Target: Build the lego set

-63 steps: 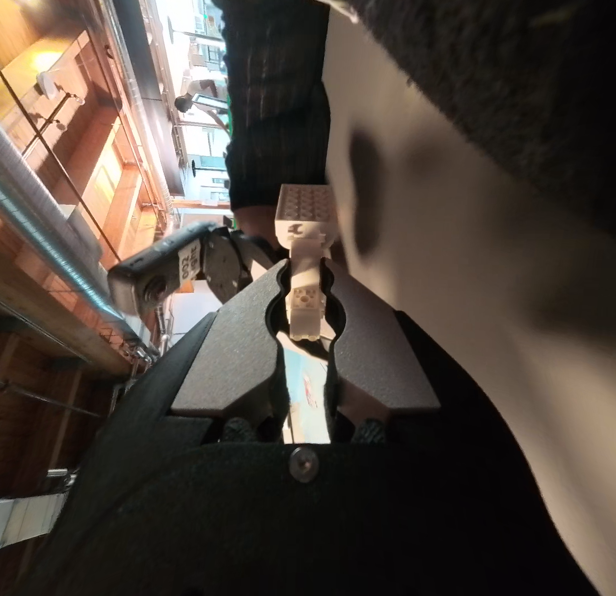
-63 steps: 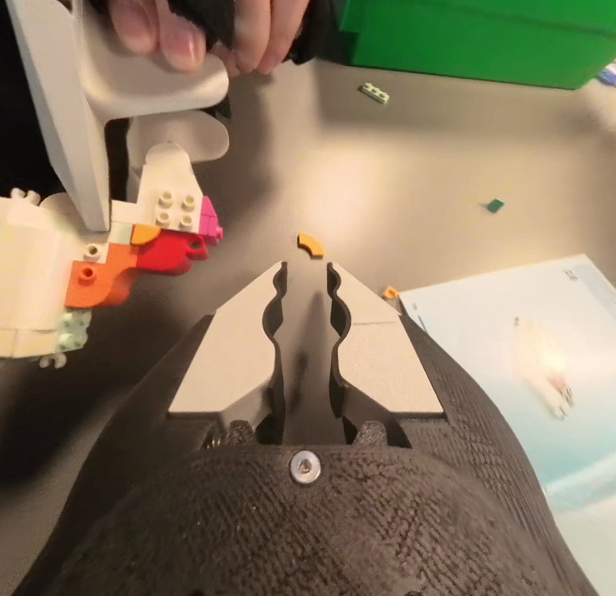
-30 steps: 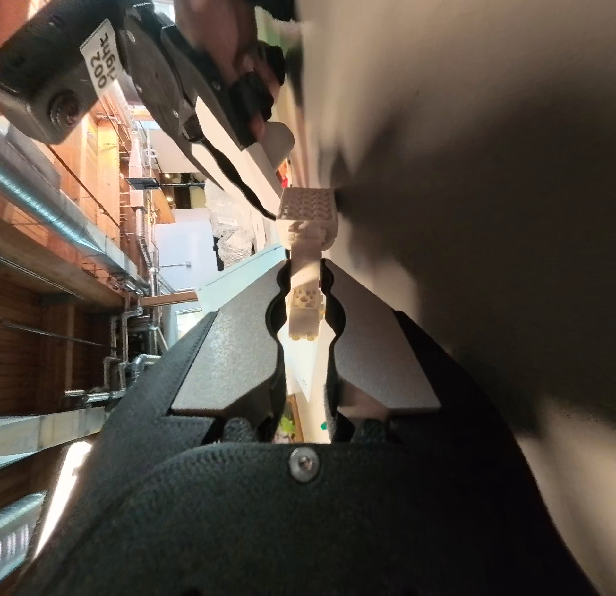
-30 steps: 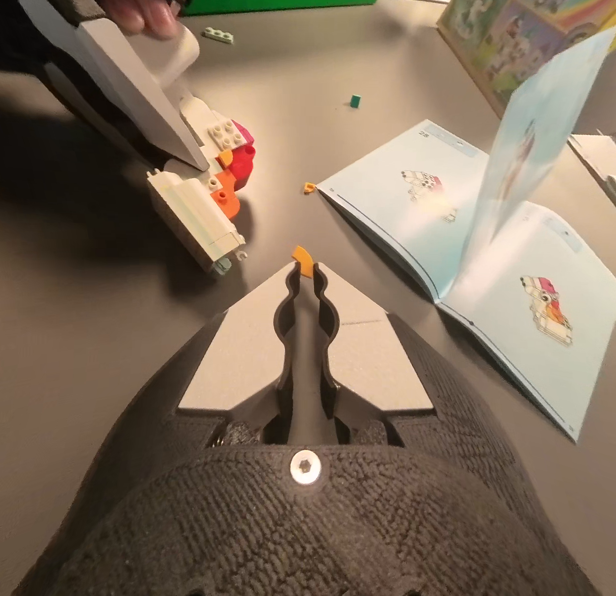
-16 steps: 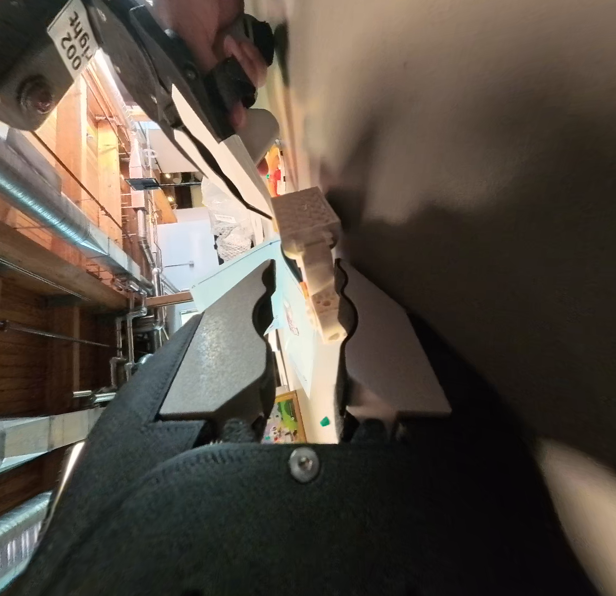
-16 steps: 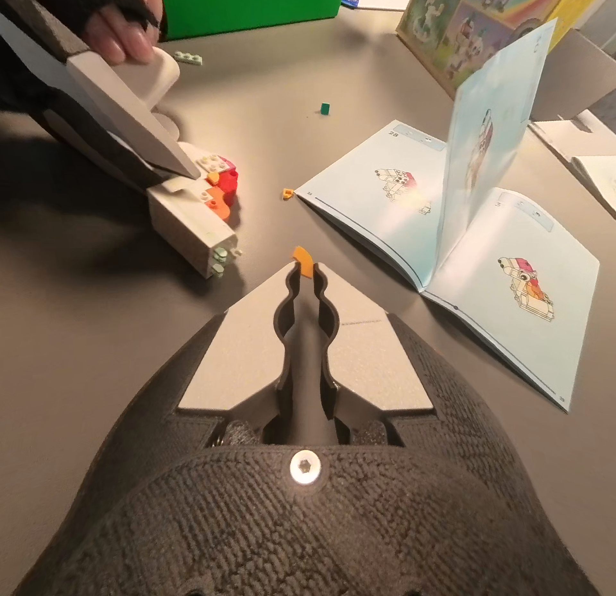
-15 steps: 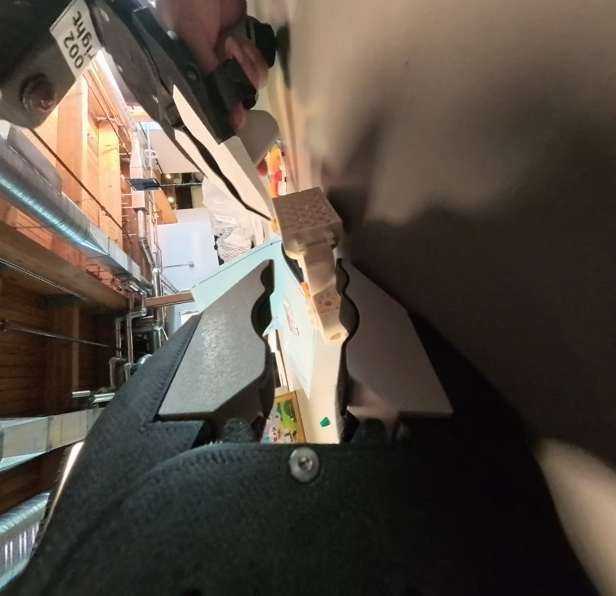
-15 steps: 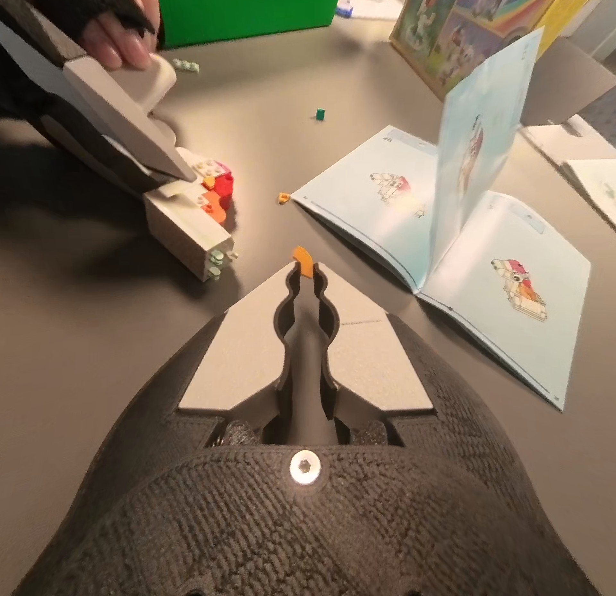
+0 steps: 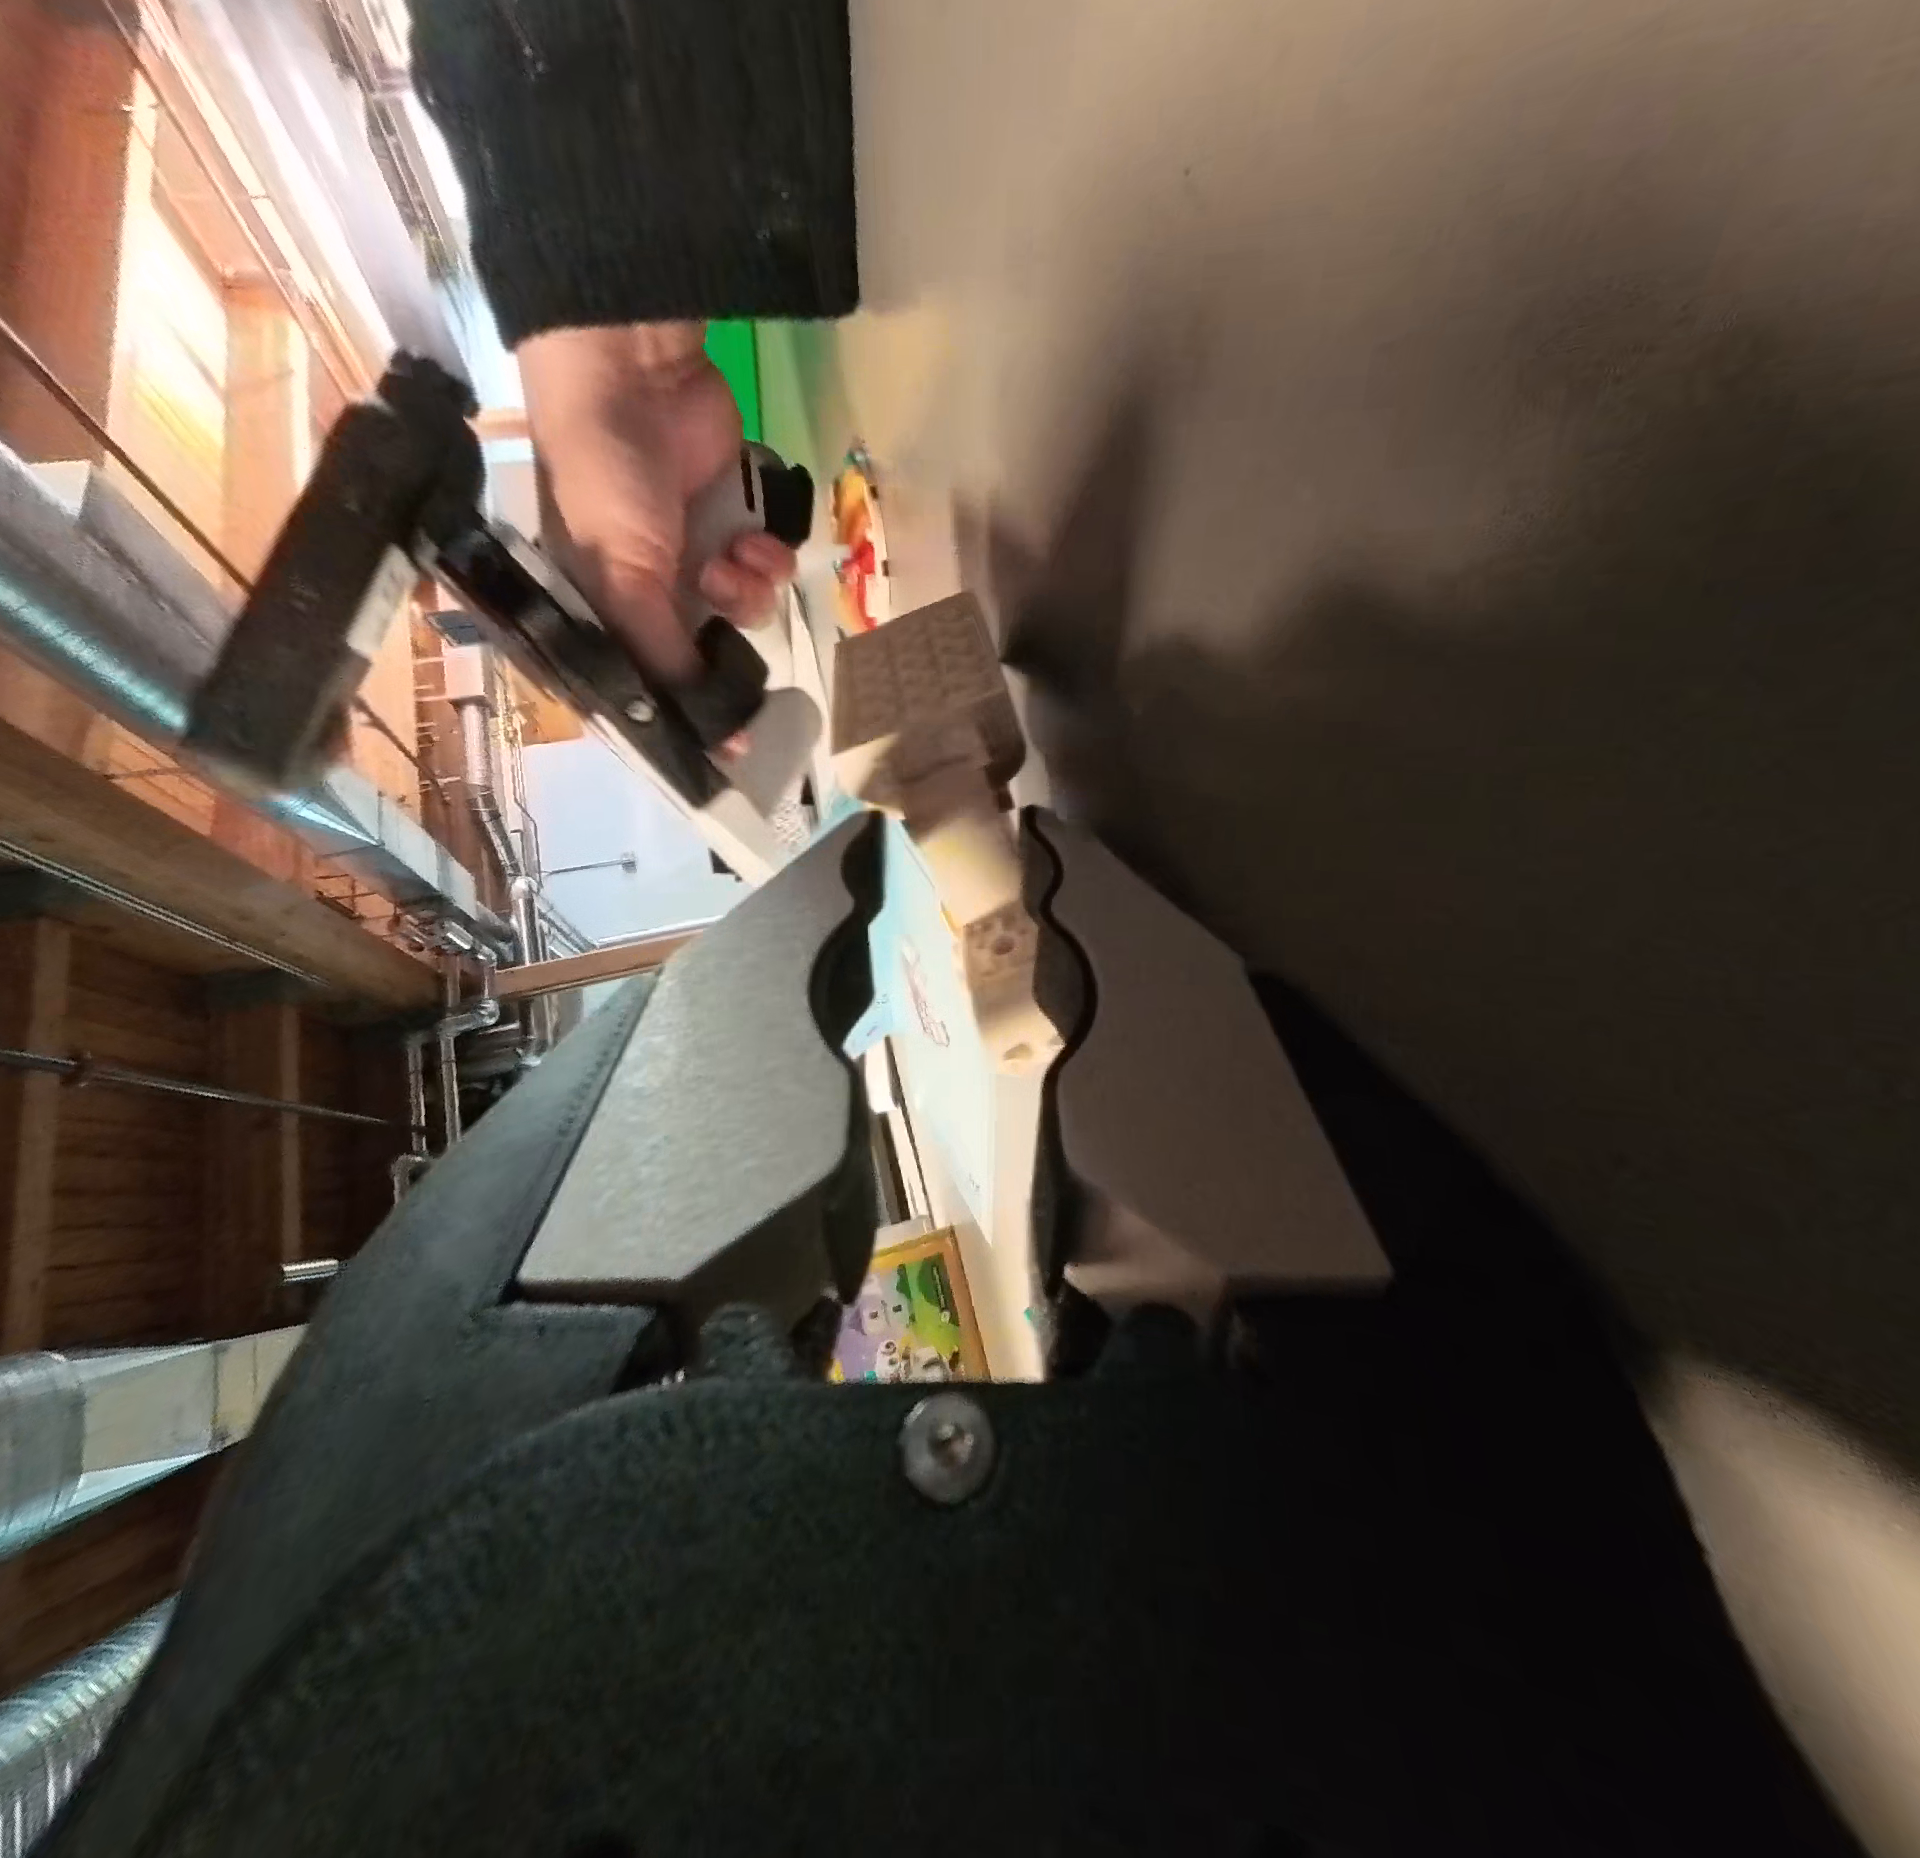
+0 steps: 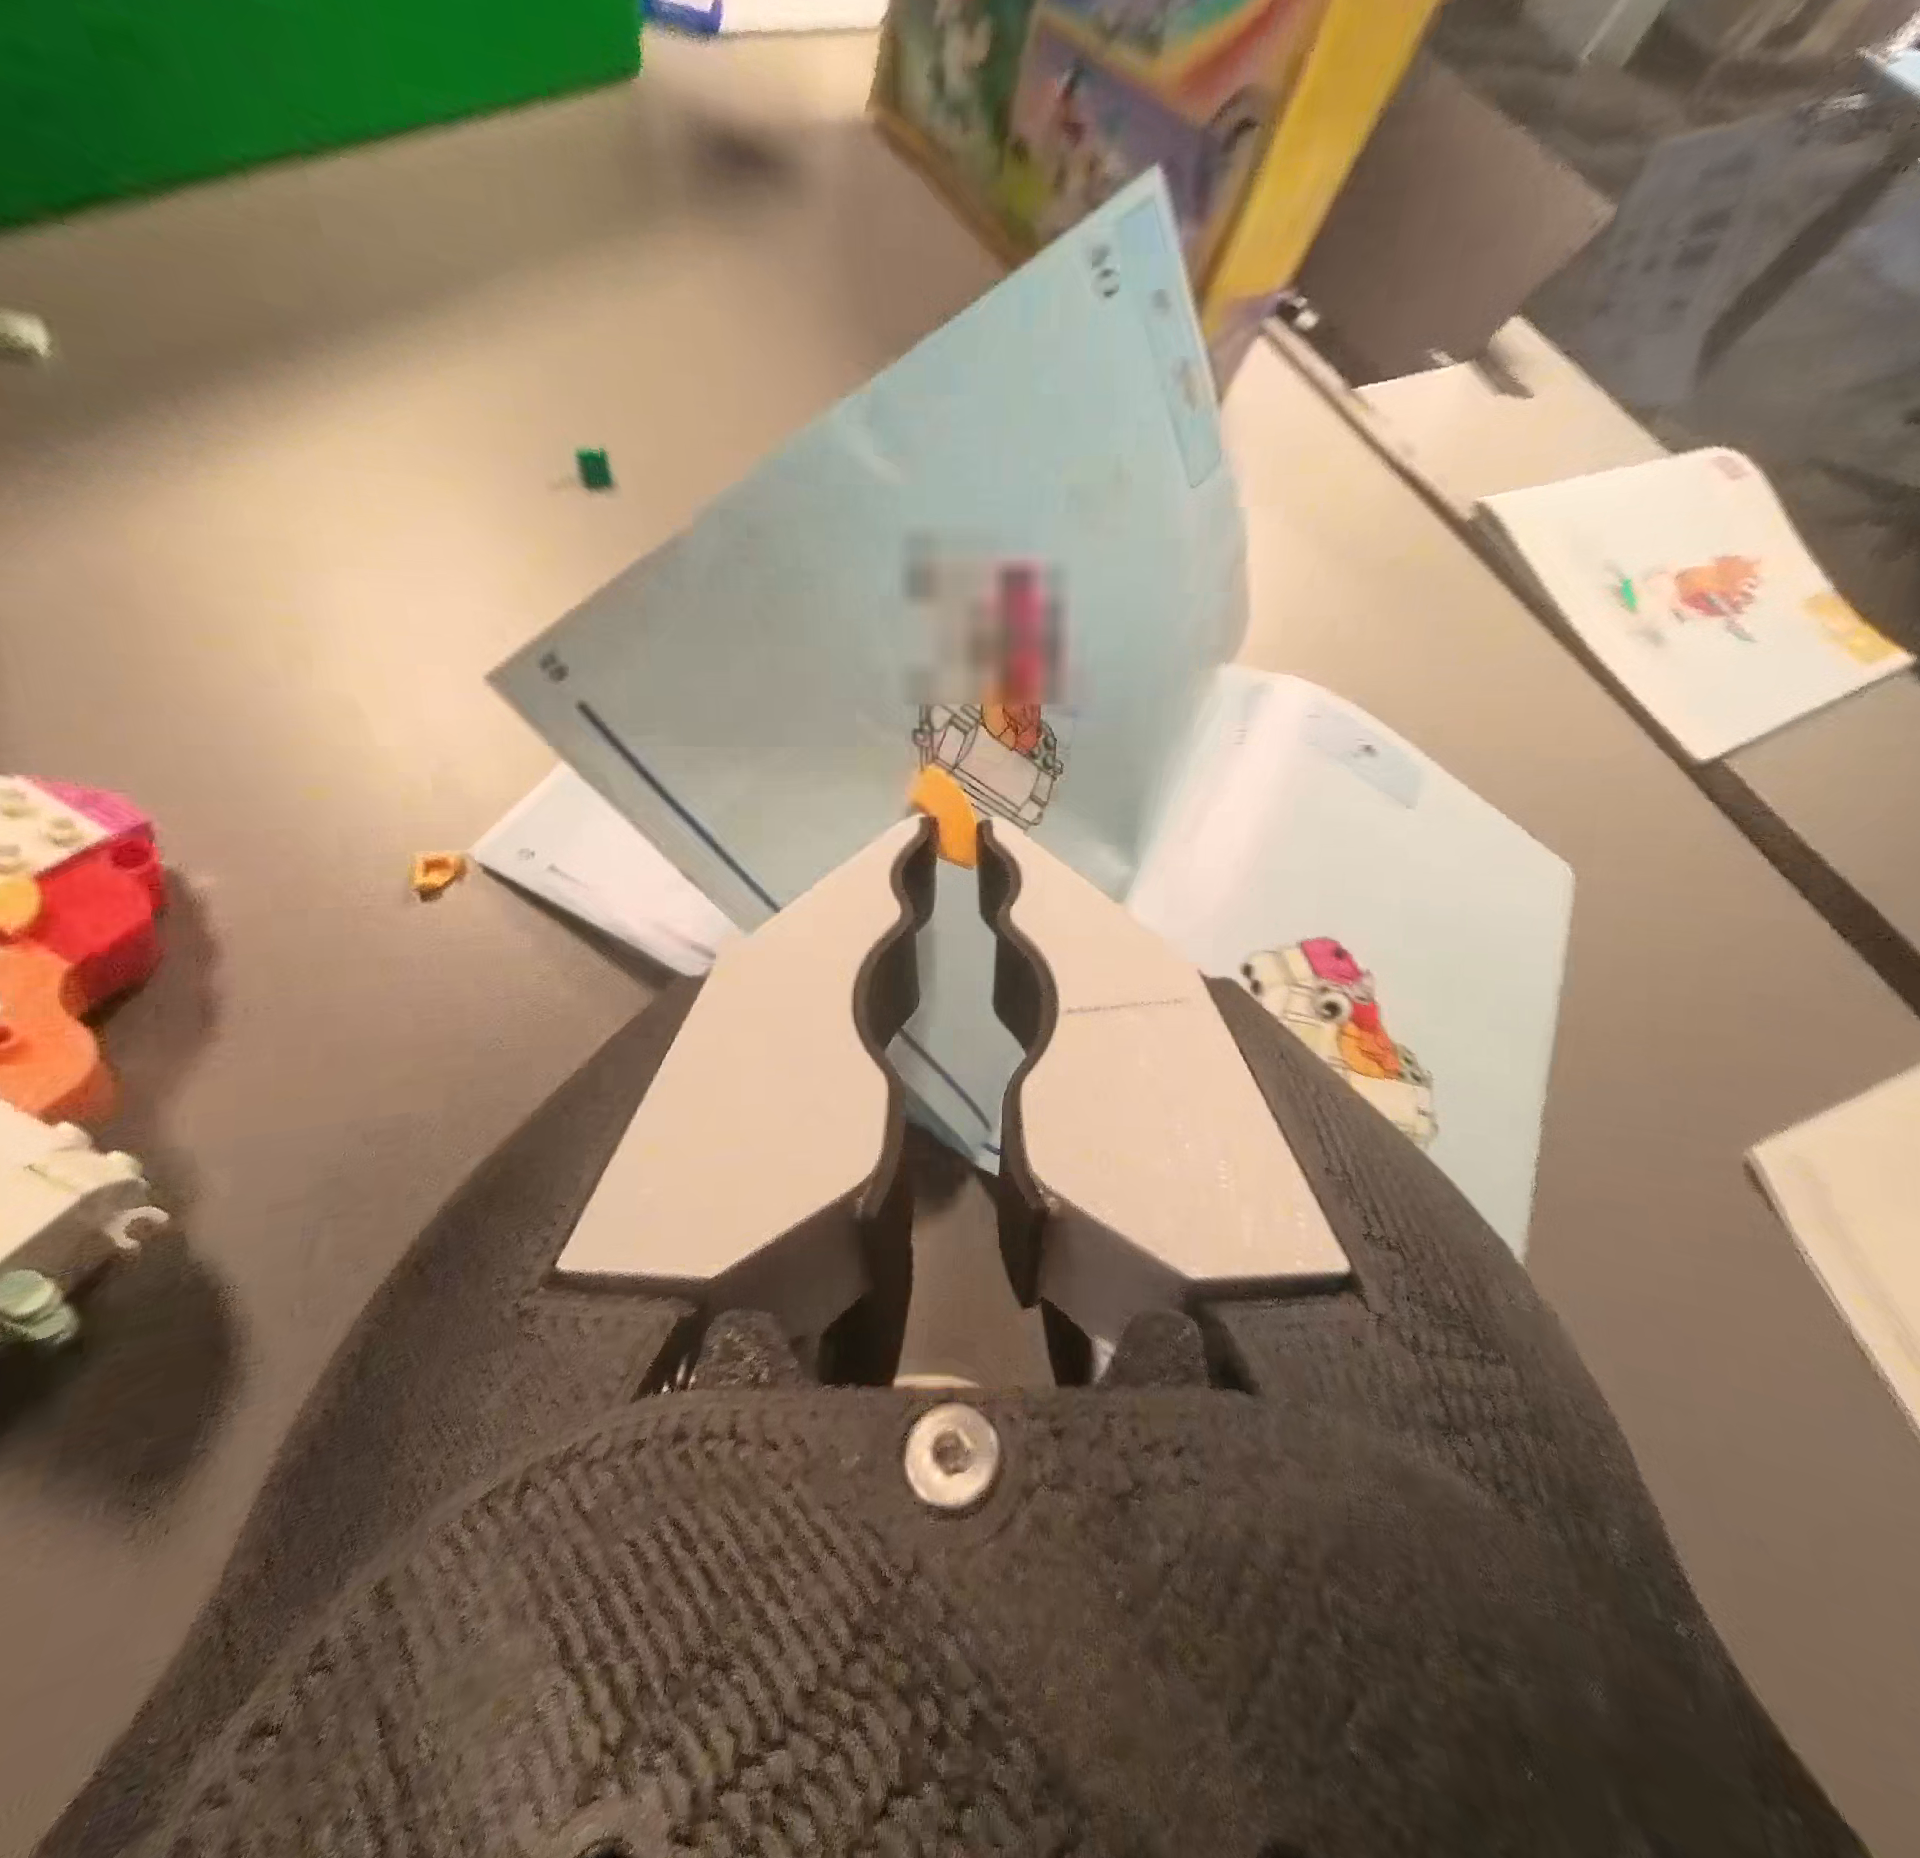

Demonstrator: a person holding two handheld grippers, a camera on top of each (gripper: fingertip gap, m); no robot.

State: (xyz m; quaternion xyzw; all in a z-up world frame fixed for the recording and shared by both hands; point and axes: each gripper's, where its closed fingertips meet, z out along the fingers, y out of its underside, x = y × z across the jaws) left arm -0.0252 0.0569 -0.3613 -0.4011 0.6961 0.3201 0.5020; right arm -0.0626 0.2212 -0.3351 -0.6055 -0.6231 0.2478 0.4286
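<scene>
In the left wrist view my left gripper (image 9: 951, 821) is open. The white lego model (image 9: 920, 686) lies on the grey table (image 9: 1455, 354) between the jaws, resting against the table-side finger (image 9: 1132, 977). My right gripper (image 10: 951, 840) is shut on a small orange curved piece (image 10: 940, 806) at its tips, held above the table in front of the open instruction booklet (image 10: 790, 613). The model's red, orange and pink end (image 10: 73, 925) shows at the left edge of the right wrist view. A hand (image 9: 623, 499) holds the right gripper above the model.
A small orange piece (image 10: 434, 870) and a small green piece (image 10: 593, 468) lie loose on the table. A green bin (image 10: 312, 52) stands at the back left, the set's box (image 10: 1091, 94) behind the booklet. A second booklet (image 10: 1683, 593) lies to the right. The tips of one gripper are about 15 centimeters away from the tips of the other.
My left gripper opened and let go of the white model, which now lies on the table. My right gripper shut on the orange piece, lifted it and swung right toward the booklet.
</scene>
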